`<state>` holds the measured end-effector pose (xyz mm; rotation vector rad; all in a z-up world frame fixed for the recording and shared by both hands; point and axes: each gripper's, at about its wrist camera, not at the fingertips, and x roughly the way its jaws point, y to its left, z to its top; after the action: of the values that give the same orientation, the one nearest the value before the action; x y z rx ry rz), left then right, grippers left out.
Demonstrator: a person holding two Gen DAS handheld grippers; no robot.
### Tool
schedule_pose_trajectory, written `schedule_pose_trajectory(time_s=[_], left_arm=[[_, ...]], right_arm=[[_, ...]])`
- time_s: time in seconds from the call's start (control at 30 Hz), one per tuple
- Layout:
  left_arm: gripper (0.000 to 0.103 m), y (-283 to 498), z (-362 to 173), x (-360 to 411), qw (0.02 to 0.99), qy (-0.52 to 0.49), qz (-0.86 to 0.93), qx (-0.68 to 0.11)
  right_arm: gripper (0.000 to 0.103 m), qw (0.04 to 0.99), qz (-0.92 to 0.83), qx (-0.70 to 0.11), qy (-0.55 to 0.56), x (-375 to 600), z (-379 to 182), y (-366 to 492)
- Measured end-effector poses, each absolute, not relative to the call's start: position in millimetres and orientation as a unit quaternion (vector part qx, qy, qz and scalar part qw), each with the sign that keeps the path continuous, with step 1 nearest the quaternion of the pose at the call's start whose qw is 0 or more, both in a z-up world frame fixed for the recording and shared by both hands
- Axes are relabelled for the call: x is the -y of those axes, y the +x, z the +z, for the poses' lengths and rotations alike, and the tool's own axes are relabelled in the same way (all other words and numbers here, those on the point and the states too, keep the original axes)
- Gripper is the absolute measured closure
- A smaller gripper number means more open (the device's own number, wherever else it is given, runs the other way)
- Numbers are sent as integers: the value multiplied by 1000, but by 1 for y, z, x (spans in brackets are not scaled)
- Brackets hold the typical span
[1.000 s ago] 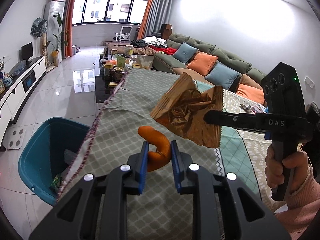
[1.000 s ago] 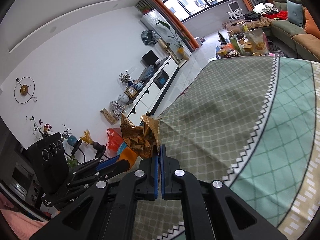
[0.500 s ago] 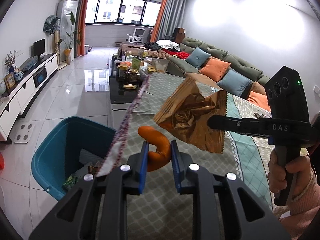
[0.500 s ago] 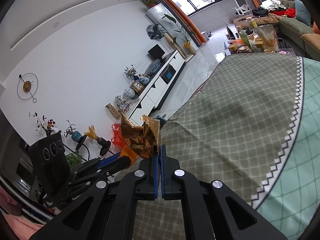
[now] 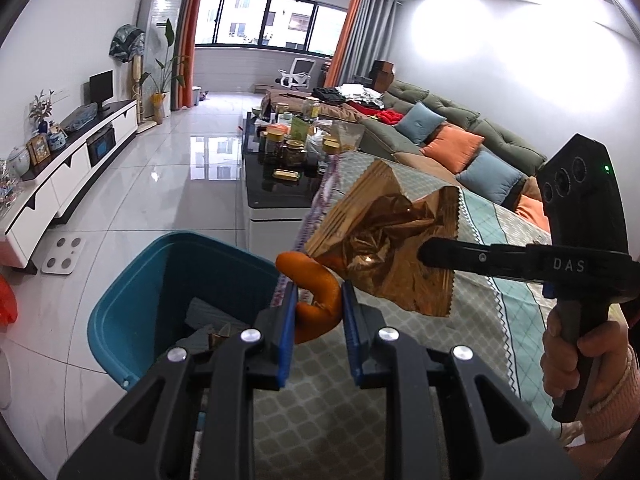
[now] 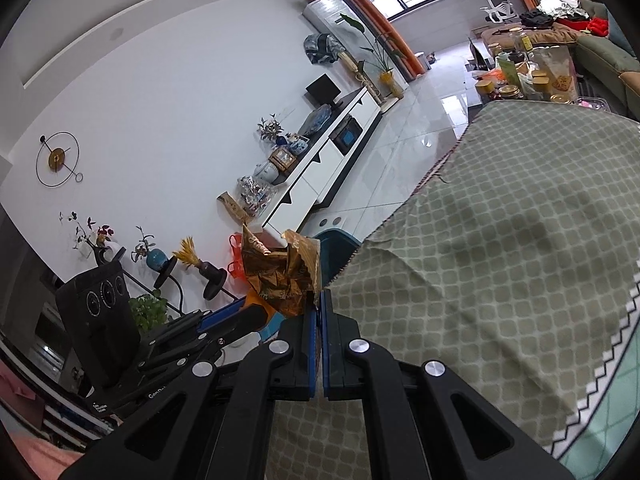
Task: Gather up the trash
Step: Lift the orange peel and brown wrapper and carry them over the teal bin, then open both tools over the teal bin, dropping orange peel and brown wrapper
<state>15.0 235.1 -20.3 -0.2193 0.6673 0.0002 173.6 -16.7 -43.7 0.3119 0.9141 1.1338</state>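
So the left gripper [image 5: 318, 312] is clamping a curled piece of orange peel [image 5: 316, 288] between its blue pads, jaws only narrowly apart with the peel filling the gap. The peel is sticking up and out ahead of the fingertips, hooking over to the left at the top. Just down and left of that claw, the teal bin [image 5: 120, 312] is sitting on the tiled floor with some scraps already lying inside it, right next to the fringed edge of the patterned tablecloth [image 5: 480, 320].

The right gripper [image 6: 318, 316] is pinching a crumpled gold foil wrapper [image 6: 284, 272] by its bottom edge, jaws pressed fully together on it. The wrapper is standing up straight off the fingertips. From the left wrist view that same wrapper [image 5: 384, 240] is hanging just up and right of the peel, nearly touching it, with a person's hand [image 5: 576, 356] gripping the right tool's handle off to the far right. Both bits of trash are hanging in the air near the table edge.
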Motion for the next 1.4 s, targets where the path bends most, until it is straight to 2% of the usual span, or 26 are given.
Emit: schedule_pose_trajectory(time_s=[1.4], left_arm=[[80, 22, -45, -294, 925, -142, 87, -342]], right_arm=[[100, 729, 518, -441, 80, -71, -54, 178]])
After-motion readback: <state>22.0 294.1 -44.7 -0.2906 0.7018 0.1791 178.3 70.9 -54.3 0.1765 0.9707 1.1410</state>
